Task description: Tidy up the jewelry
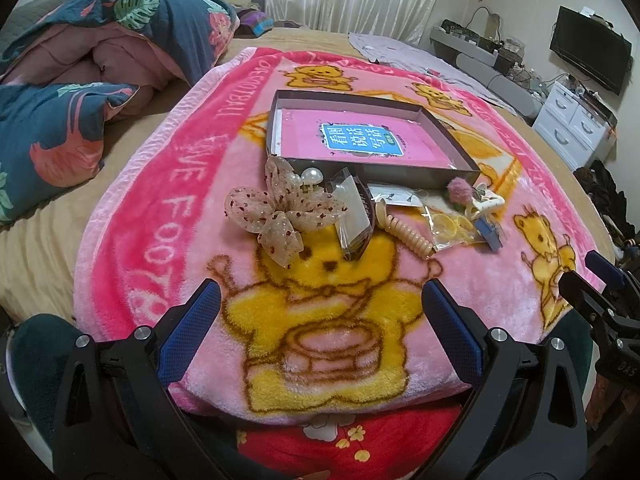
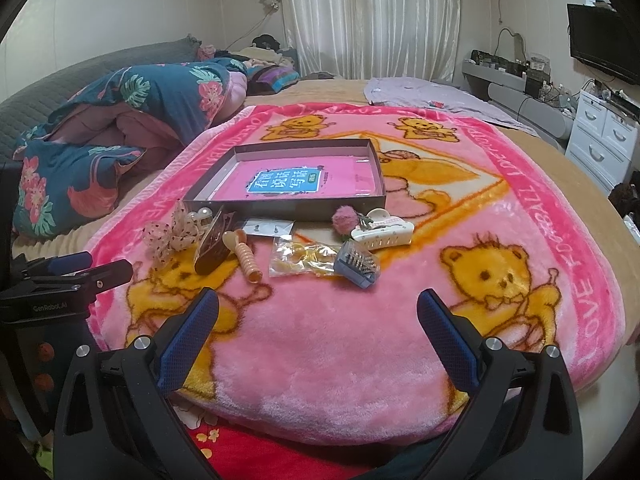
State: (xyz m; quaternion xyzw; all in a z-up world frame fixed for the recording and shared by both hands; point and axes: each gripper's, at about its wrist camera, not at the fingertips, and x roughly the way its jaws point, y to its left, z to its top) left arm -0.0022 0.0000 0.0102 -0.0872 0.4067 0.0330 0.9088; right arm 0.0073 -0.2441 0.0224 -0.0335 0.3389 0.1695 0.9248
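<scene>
**Blue-padded fingers spread wide over a pink bear blanket**

Blue textured pads line both tools. The left gripper [image 1: 320, 296] sits low in the left wrist view, its two fingers far apart and holding nothing, with a yellow cartoon bear showing between them. The right gripper [image 2: 318, 306] is the same in its own view — fingers wide apart, empty, above plain pink pile. Each tool also shows at the edge of the other's picture: the right one at the right edge of the left view, the left one at the left edge of the right view.

Just above the fingers, across the middle of each frame, the jewelry and hair pieces lie in a loose row on the fleece blanket [image 1: 132, 216]. From left to right in the left view: a sheer dotted bow [image 1: 280, 212] with a pearl mushroom clip [image 1: 312, 178] touching its upper side, a dark hair clip in a clear sleeve [image 1: 354, 216], a beige spiral hair tie [image 1: 404, 232], a small card of earrings [image 1: 396, 198], a clear bag of yellow elastic bands [image 1: 452, 226], a blue-grey card of small pieces [image 2: 358, 266], a white claw clip [image 2: 384, 234] and a pink pompom [image 2: 344, 216].

Beyond the row, touching or just beside the nearest pieces, stands a shallow grey box [image 1: 436, 174], open, with a pink booklet [image 1: 360, 138] flat inside — no jewelry in it.

Farther out, a floral quilt [image 1: 80, 80] fills the upper left; a dark television [image 1: 590, 54] and white drawers [image 1: 572, 120] sit upper right, white curtains [image 2: 368, 16] at top centre.
</scene>
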